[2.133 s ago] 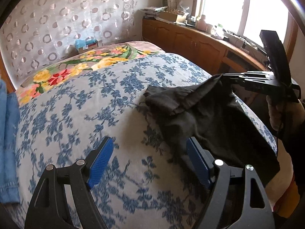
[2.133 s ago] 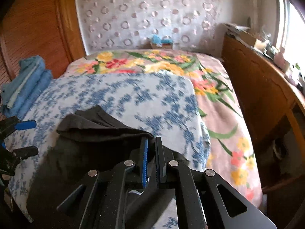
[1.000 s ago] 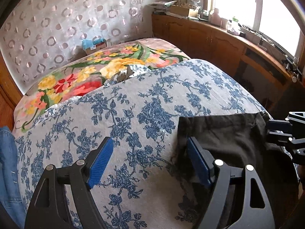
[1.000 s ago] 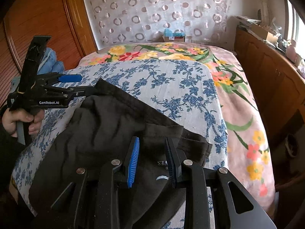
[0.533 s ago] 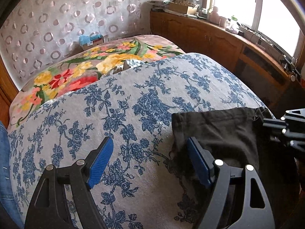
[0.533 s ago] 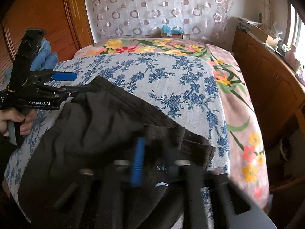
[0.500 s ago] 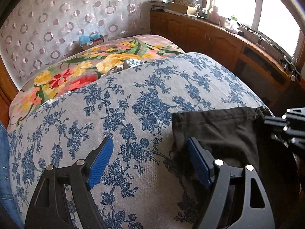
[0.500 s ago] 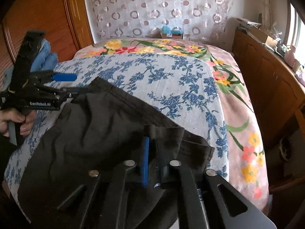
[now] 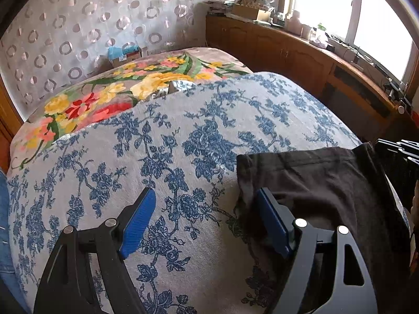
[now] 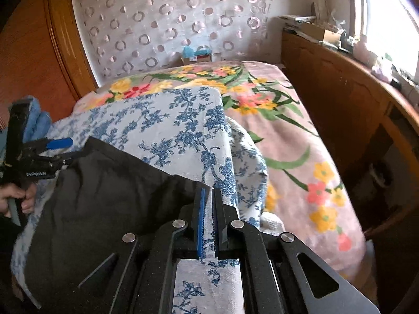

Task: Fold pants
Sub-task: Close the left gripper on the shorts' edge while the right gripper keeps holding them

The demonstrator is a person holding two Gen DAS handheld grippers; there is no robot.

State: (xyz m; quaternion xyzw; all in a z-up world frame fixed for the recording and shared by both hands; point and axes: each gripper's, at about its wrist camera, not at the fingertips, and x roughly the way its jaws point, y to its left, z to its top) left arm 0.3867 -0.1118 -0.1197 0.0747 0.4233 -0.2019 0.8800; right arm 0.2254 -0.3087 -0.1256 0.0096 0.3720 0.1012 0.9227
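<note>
The dark grey pants (image 9: 322, 183) lie flat on the blue-flowered bedspread (image 9: 162, 162), near its front right corner. They also show in the right wrist view (image 10: 104, 196). My left gripper (image 9: 207, 219) is open, its right finger (image 9: 272, 222) resting at the pants' left edge, nothing between its jaws. My right gripper (image 10: 207, 204) has its jaws almost closed at the pants' right corner; bedspread shows in the narrow gap and I cannot tell if cloth is pinched. The left gripper shows at the far left of the right wrist view (image 10: 55, 149).
A floral blanket (image 9: 125, 96) covers the far part of the bed. Blue denim clothes (image 10: 34, 120) lie at the left by a wooden headboard (image 10: 34, 60). A wooden cabinet (image 9: 301, 60) with clutter runs under the window on the right.
The pants went from being held up and draped to lying spread flat. My right gripper opened, then closed again and shifted right to the pants' corner. My left gripper stayed open.
</note>
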